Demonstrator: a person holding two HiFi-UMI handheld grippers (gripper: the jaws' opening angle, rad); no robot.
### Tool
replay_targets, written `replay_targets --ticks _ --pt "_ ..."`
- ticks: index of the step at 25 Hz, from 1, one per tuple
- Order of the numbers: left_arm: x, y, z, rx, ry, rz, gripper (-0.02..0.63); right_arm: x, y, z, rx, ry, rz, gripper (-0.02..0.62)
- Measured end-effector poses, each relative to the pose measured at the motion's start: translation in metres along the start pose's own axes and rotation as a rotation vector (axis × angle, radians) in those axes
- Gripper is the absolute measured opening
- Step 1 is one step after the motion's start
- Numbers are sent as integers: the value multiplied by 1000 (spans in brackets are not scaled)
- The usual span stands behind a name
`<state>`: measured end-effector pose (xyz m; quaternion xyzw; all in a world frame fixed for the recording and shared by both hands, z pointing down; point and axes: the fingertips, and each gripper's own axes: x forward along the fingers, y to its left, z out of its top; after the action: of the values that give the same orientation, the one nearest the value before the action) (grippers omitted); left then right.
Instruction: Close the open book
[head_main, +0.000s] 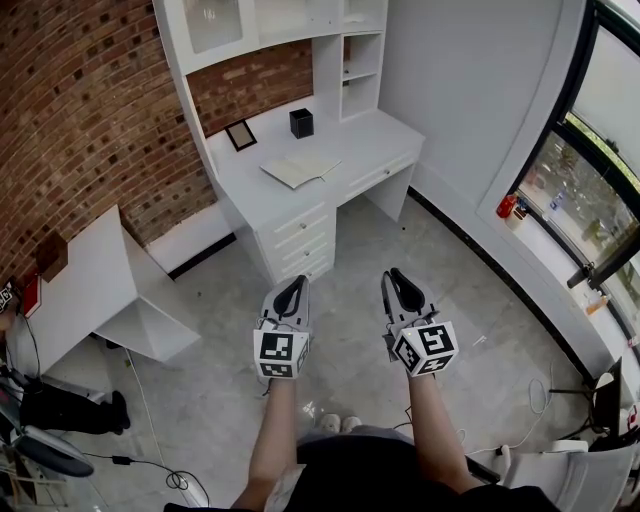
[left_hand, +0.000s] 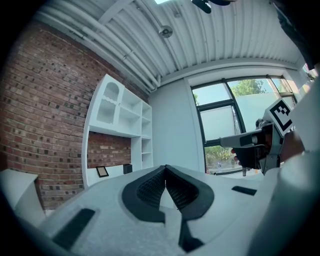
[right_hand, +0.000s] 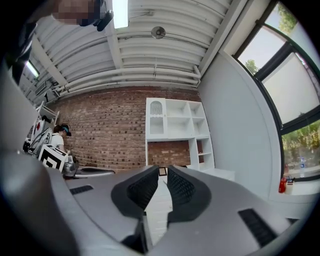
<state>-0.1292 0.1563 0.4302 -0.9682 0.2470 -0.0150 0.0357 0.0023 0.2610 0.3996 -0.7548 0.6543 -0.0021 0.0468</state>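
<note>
The open book (head_main: 300, 168) lies flat on the white desk (head_main: 380, 135) far ahead, its pale pages facing up. Both grippers hang over the grey floor, well short of the desk and apart from the book. My left gripper (head_main: 295, 283) points at the desk; in the left gripper view its jaws (left_hand: 165, 168) meet at the tips with nothing between them. My right gripper (head_main: 397, 274) is held beside it, and a narrow gap shows between its jaws (right_hand: 163, 170), which are empty. Neither gripper view shows the book.
On the desk behind the book stand a black cup (head_main: 301, 123) and a small picture frame (head_main: 240, 134). The desk has drawers (head_main: 300, 235) in front. A low white table (head_main: 85, 280) sits at left, and cables (head_main: 150, 465) lie on the floor. Windows (head_main: 590, 190) line the right wall.
</note>
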Motion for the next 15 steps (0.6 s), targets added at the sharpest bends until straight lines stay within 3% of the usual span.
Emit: replay_targets --ticks 3,8,15 --pt "0 7 -4 -5 7 3 9 5 3 5 -6 -13 13 52" --pt "-6 19 -13 -21 20 13 9 11 15 5 -22 -11 65 141" --pt "-11 35 -32 -50 51 29 9 20 20 -4 -8 -1 68 178"
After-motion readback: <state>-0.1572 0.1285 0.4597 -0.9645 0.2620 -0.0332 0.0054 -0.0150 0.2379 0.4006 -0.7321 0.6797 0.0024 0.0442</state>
